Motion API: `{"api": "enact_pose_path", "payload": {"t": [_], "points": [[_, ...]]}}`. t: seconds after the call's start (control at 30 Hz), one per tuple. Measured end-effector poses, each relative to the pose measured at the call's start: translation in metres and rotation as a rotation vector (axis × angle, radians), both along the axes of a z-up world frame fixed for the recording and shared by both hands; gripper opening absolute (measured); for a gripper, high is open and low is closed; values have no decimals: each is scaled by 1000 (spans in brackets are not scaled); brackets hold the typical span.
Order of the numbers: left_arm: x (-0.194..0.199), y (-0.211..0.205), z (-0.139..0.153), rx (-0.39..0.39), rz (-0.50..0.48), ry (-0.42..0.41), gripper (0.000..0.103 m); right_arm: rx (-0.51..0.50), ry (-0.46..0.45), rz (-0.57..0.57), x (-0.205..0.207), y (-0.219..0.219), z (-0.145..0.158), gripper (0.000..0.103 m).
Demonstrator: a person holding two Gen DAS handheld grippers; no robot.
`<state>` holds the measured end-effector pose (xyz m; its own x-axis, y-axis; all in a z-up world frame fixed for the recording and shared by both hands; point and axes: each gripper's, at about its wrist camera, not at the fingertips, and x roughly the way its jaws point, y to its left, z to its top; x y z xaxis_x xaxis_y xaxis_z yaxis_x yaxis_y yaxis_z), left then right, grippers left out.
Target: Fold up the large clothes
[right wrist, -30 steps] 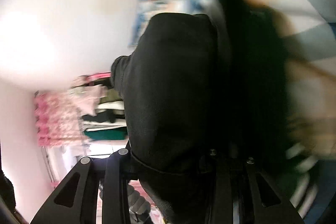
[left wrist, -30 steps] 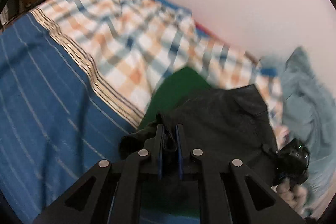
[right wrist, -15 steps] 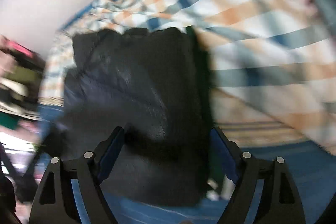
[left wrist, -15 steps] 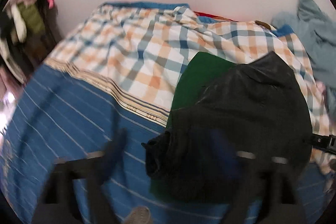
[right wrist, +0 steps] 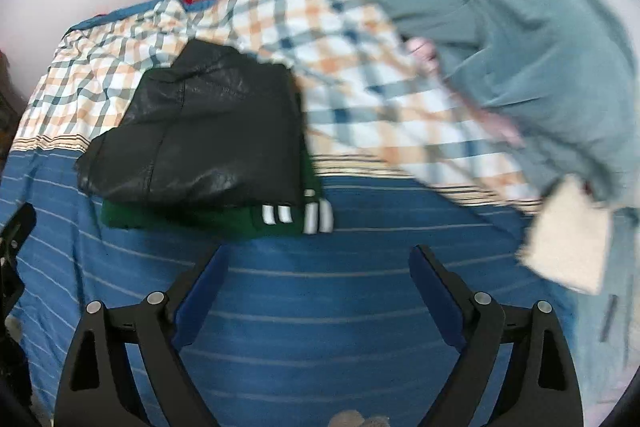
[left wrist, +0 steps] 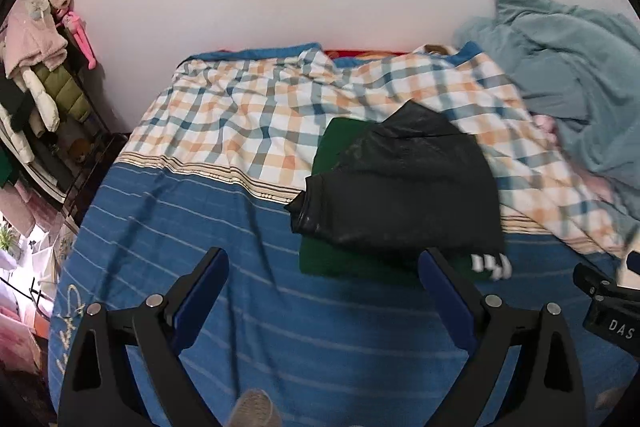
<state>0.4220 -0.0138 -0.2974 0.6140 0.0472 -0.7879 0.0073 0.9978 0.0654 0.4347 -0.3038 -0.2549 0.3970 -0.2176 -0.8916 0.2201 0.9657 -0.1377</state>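
Note:
A folded black leather-look jacket (left wrist: 408, 187) lies on top of a folded green garment (left wrist: 340, 263) with white stripes, on the bed. Both also show in the right wrist view: the jacket (right wrist: 208, 131) and the green garment (right wrist: 240, 221). My left gripper (left wrist: 322, 267) is open and empty, held back above the blue striped cover, just short of the stack. My right gripper (right wrist: 318, 261) is open and empty, also short of the stack, to its right. Part of the right gripper's body shows at the right edge of the left wrist view.
The bed has a blue striped cover (left wrist: 280, 327) and a checked sheet (left wrist: 248, 123). A crumpled grey-blue garment (right wrist: 520, 27) is heaped at the right, with a cream fleecy piece (right wrist: 568, 243) below it. A clothes rack (left wrist: 36, 75) stands left of the bed. A white wall is behind.
Both grippers let go of the black jacket, opened wide and drew back. The jacket now rests folded on the green garment.

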Motion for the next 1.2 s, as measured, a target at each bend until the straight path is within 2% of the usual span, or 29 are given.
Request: {"api": "enact_pose_path", "payload": {"t": [0.2, 0.47, 0.63, 0.73, 0.83, 0.97, 1.2], "points": [[-63, 8, 66, -39, -29, -27, 97, -77, -79, -28, -98, 17, 102, 94], [-159, 16, 156, -54, -48, -82, 97, -77, -183, -61, -211, 27, 217, 94], [-212, 17, 208, -39, -44, -113, 97, -65, -234, -37, -279, 36, 284, 94], [-238, 21, 235, -56, -34, -130, 97, -61, -266, -10, -314, 41, 320, 94], [-260, 22, 258, -65, -33, -154, 97, -60, -307, 16, -349, 46, 355, 94], [-286, 20, 277, -69, -43, -178, 97, -54, -351, 44, -385, 53, 387, 94], [-319, 20, 297, -67, -67, -218, 97, -47, -407, 56, -430, 58, 423, 94]]}}
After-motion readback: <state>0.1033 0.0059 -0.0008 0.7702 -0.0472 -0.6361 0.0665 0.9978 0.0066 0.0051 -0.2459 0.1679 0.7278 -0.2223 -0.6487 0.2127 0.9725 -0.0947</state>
